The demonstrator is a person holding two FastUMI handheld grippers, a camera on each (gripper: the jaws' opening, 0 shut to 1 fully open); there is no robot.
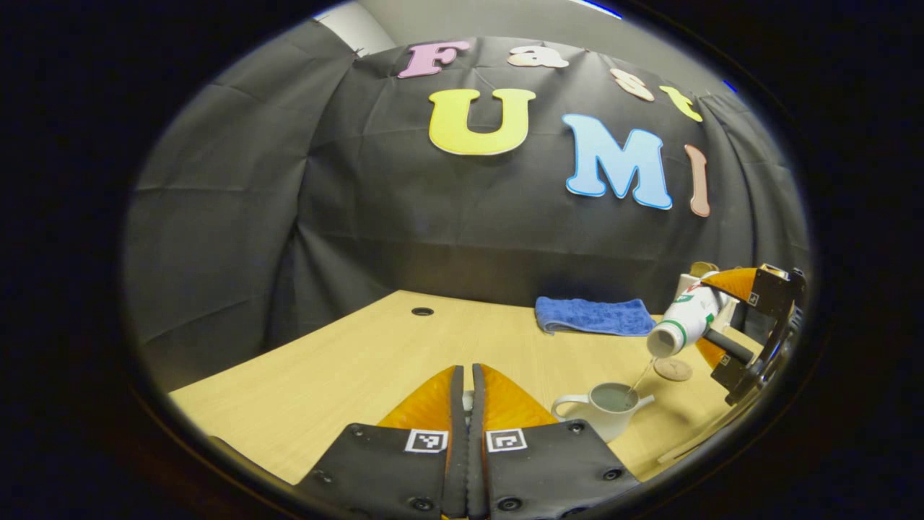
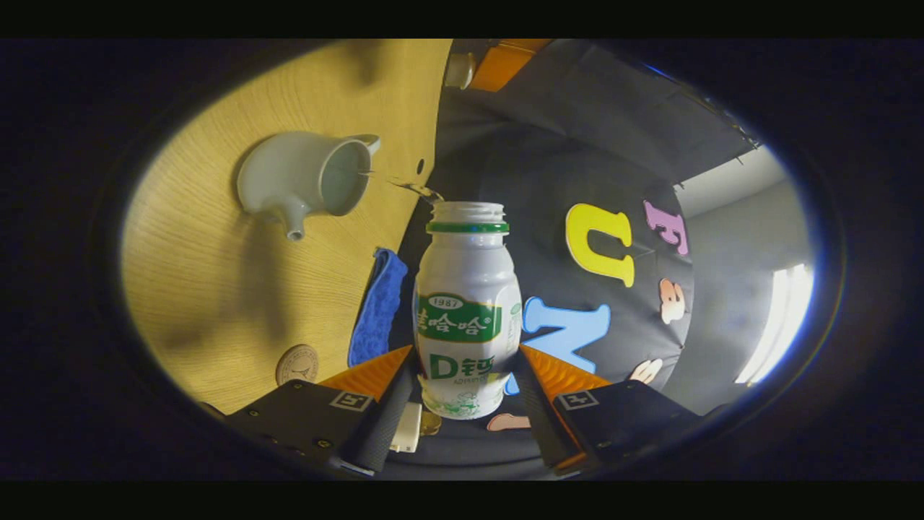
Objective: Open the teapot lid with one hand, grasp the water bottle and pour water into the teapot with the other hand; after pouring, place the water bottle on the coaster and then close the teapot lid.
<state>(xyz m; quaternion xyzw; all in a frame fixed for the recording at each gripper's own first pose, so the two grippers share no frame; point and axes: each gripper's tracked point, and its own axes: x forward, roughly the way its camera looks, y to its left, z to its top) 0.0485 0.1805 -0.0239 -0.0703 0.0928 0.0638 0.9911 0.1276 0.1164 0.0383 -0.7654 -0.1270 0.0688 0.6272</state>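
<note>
My right gripper (image 2: 465, 355) is shut on a white water bottle (image 2: 467, 303) with a green label and an open neck. In the left gripper view the bottle (image 1: 686, 323) is tilted mouth down over the open white teapot (image 1: 606, 408), and a thin stream of water (image 1: 641, 375) runs into it. My left gripper (image 1: 465, 372) is held up to the left of the pot, shut on the teapot lid (image 1: 468, 399), of which a small white bit shows between the fingers. The right gripper view shows the lid (image 2: 460, 70) in that gripper (image 2: 498, 61). A round coaster (image 1: 673, 370) lies behind the pot.
A folded blue cloth (image 1: 593, 315) lies at the back of the wooden table (image 1: 346, 368), near the wall. A small round cable hole (image 1: 422, 311) sits in the tabletop at the back left. In the right gripper view the teapot (image 2: 303, 177) and coaster (image 2: 297, 363) sit apart.
</note>
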